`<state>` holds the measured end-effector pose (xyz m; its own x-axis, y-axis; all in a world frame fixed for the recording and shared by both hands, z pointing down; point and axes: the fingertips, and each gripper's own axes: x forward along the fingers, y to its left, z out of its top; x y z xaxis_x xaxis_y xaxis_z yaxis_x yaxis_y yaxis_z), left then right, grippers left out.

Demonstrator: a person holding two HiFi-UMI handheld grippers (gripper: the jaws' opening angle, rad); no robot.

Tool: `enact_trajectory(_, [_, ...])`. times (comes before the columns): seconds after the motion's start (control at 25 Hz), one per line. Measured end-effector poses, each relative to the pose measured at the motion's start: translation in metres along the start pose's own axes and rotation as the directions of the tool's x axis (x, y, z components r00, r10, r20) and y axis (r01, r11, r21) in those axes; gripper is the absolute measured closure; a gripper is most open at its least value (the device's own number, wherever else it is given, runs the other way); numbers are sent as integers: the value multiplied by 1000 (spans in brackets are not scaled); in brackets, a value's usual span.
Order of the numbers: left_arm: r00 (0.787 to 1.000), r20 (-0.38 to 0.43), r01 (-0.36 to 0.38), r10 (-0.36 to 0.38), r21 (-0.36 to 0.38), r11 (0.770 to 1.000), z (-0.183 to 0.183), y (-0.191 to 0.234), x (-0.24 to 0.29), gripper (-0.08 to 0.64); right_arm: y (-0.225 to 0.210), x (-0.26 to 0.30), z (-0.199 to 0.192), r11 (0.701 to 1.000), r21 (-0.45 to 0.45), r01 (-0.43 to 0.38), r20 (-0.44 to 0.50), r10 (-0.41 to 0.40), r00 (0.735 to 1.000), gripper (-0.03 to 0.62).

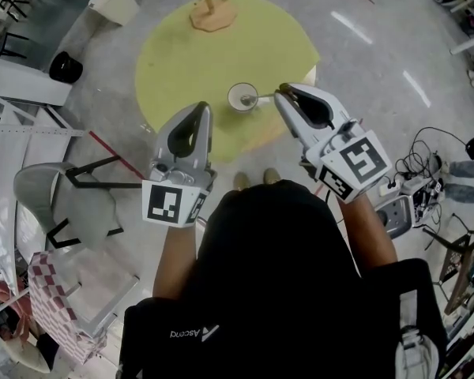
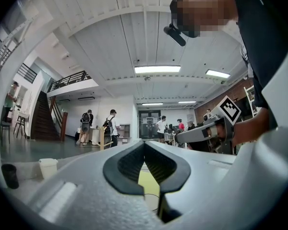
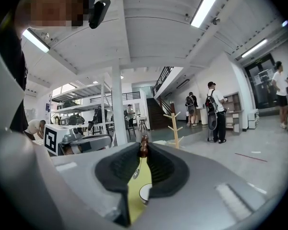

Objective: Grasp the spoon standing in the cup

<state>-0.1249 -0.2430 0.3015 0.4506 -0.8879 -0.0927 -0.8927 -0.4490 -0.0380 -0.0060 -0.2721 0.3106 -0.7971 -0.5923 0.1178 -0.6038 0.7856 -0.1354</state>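
Note:
A white cup (image 1: 242, 97) stands near the front edge of the round yellow-green table (image 1: 221, 54). A thin spoon (image 1: 262, 97) runs from the cup to the tips of my right gripper (image 1: 278, 93). In the right gripper view that gripper (image 3: 143, 150) is shut on the spoon's brown handle end (image 3: 144, 146); the metal bowl (image 3: 136, 173) hangs below it, close above the cup (image 3: 145, 192). I cannot tell whether the bowl is still inside the cup. My left gripper (image 1: 205, 109) hovers left of the cup, its jaws shut with nothing between them (image 2: 144, 143).
A wooden stand (image 1: 212, 10) sits at the table's far edge. On the floor are a white bin (image 1: 114, 1), a black object (image 1: 65, 67), a grey chair (image 1: 63, 200) at left, and cables (image 1: 426, 164) at right. People stand far off in the hall.

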Motion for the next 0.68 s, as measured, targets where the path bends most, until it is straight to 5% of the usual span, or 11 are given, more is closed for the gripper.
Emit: enact_trajectory(0.68, [1000, 0, 0, 0, 9, 1000, 3, 3, 0, 551, -1, 2, 1, 1000, -8, 6, 3, -6, 1000, 545])
